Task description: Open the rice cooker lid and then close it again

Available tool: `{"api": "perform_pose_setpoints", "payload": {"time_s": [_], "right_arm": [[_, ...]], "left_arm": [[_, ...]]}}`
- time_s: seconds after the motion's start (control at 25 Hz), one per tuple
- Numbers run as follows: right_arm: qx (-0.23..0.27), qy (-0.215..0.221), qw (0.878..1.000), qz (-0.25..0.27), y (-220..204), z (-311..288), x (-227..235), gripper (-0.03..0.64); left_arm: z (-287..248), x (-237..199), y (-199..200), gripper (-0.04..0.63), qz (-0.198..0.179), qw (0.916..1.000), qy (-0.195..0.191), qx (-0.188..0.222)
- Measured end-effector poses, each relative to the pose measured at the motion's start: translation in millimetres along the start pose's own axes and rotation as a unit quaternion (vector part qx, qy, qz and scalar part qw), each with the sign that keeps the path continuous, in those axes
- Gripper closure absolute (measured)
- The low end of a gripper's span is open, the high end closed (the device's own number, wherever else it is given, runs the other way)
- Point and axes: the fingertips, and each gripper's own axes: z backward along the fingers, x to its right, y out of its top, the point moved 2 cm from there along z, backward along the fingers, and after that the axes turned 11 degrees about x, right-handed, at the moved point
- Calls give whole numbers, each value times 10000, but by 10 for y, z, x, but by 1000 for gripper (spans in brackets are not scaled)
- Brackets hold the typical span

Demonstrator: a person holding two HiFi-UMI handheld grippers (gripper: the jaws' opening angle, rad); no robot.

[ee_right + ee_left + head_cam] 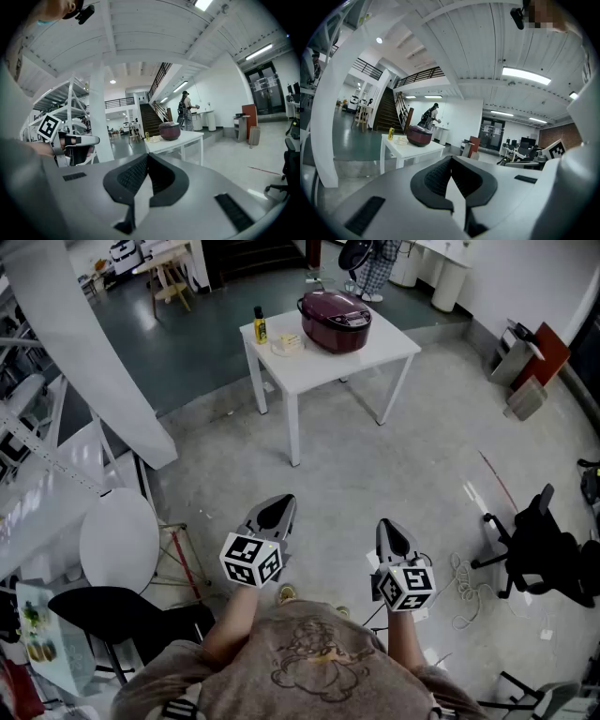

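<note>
Rice cooker (335,321), lid down, far ahead, well apart, about midway between my left gripper (278,506) and right gripper (393,529); both closed, empty.

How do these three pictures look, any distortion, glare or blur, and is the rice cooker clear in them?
Head view: even light, sharp, the rice cooker on the white table small but clear. Left gripper view: heavy fisheye bending, dark corners, a ceiling light glaring. Right gripper view: same fisheye curve, the rice cooker tiny yet recognisable.
</note>
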Motion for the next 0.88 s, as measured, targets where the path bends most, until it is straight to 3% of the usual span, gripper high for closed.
{"api": "perform_pose_setpoints", "payload": {"time_s": [0.56, 0.88], "right_arm": [[133, -132, 9998, 51, -56, -260, -374, 614], [125, -346, 9993, 9, -96, -417, -316, 614]], "left_arm": [[-18, -350, 64, 574, -68, 9991, -418, -33], [-260, -471, 20, 574, -1, 9984, -562, -54]]}}
